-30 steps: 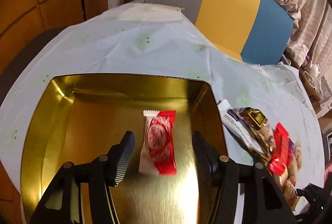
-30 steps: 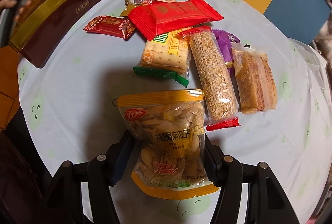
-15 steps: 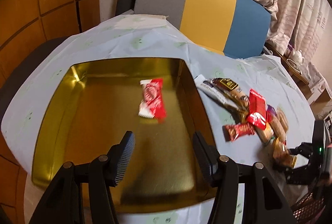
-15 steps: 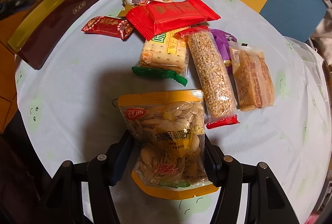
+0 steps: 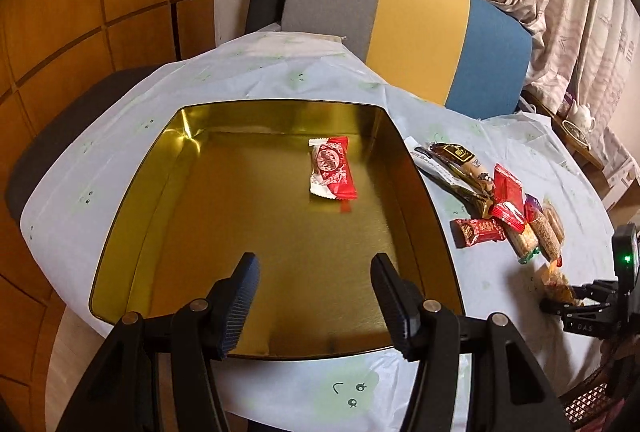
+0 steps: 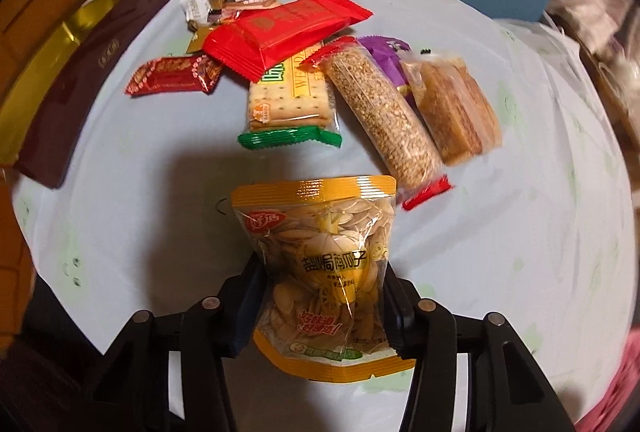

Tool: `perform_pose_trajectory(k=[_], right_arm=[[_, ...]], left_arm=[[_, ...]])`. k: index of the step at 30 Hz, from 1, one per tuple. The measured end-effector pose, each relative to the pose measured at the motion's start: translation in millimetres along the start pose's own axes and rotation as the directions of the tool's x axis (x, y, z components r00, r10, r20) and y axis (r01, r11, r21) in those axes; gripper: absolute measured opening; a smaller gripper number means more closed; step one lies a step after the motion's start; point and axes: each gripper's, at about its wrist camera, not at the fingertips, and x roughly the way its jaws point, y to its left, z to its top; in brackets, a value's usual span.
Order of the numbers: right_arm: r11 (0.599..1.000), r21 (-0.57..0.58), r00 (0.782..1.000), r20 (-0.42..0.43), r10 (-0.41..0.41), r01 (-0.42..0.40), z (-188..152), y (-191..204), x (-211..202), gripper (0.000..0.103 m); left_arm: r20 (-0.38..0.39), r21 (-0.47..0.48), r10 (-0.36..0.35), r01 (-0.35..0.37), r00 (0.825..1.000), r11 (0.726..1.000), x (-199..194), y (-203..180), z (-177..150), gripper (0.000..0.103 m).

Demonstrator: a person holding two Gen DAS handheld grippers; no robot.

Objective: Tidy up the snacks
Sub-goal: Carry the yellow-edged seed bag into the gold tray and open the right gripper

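On the left of the desk [image 5: 248, 80], under its pale cloth, sits the gold tin [image 5: 132, 192], wide and shallow. It holds a single red-and-white wafer packet [image 5: 331, 168], lying flat toward the tin's far right corner with its long axis running away from the camera, slightly tilted. The left hand-held gripper [image 5: 314, 296] hangs above the tin's near edge, its jaws spread with nothing between them.

To the right of the tin, loose snacks lie in a cluster on the cloth: a small dark red bar [image 6: 172, 76], a large red packet [image 6: 284, 26] resting over a cracker pack [image 6: 290, 98], then a sesame bar [image 6: 380, 116] and a brown cake slice [image 6: 452, 108].

Nearest the camera, the right hand-held gripper [image 6: 324, 296] is closing on the pumpkin seed bag [image 6: 324, 256], its pads pressing the bag's crumpled sides. The bag's long axis points away, toward the cluster.
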Motion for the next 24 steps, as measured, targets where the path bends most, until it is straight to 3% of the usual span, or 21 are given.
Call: perform_pose_trajectory(k=[7, 11, 16, 24], right_arm=[[0.983, 0.054, 0.984, 0.039, 0.174, -0.176, 1.3, 25.1, -4.5, 0.051], [0.978, 0.046, 0.978, 0.057, 0.202, -0.204, 11.8, 42.1, -7.5, 0.051], [0.966, 0.005, 0.956, 0.144, 0.256, -0.259, 35.5, 66.0, -32.9, 0.051], [0.935, -0.133, 0.913, 0.210, 0.350, -0.328, 70.9, 143.1, -63.4, 0.051]], left_arm=[[0.011, -0.001, 0.003, -0.003, 1.000, 1.000, -2.6, 5.2, -3.6, 0.059], [0.013, -0.008, -0.002, 0.002, 1.000, 1.000, -5.1, 9.3, -4.8, 0.059], [0.025, -0.020, 0.002, -0.001, 1.000, 1.000, -10.8, 15.4, -6.1, 0.059], [0.030, -0.047, 0.015, -0.013, 0.999, 0.999, -13.9, 26.4, -7.0, 0.059]])
